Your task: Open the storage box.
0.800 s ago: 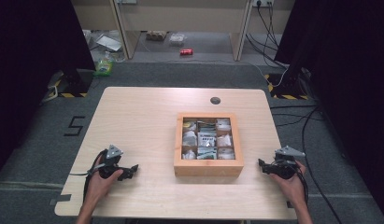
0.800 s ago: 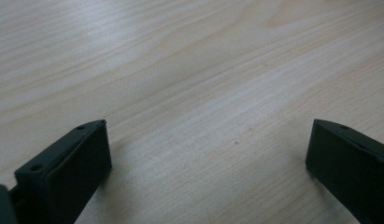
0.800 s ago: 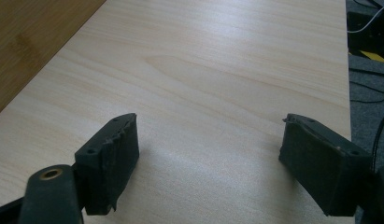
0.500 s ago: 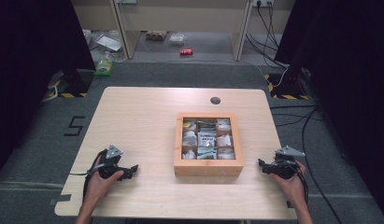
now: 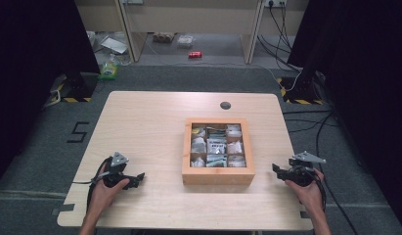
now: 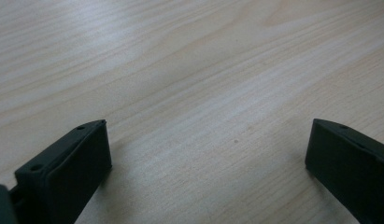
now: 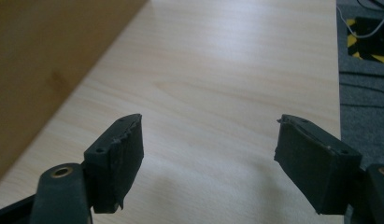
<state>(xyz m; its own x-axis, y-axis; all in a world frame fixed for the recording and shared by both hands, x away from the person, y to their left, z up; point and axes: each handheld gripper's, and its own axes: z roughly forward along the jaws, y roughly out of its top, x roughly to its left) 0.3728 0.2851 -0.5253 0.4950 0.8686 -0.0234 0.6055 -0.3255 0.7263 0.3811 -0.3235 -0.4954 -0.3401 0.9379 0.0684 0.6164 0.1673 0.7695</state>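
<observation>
I see the square wooden box [image 5: 218, 175] in the middle of the pale tabletop [image 5: 145, 127], its nine compartments filled with crinkled clear bags. My left tongs [image 5: 138, 178] rest on smooth light wood grain, well apart from the box, jaws wide and empty. My right tongs [image 5: 276, 168] sit near its right wall, matte black jaws wide too, holding nothing.
</observation>
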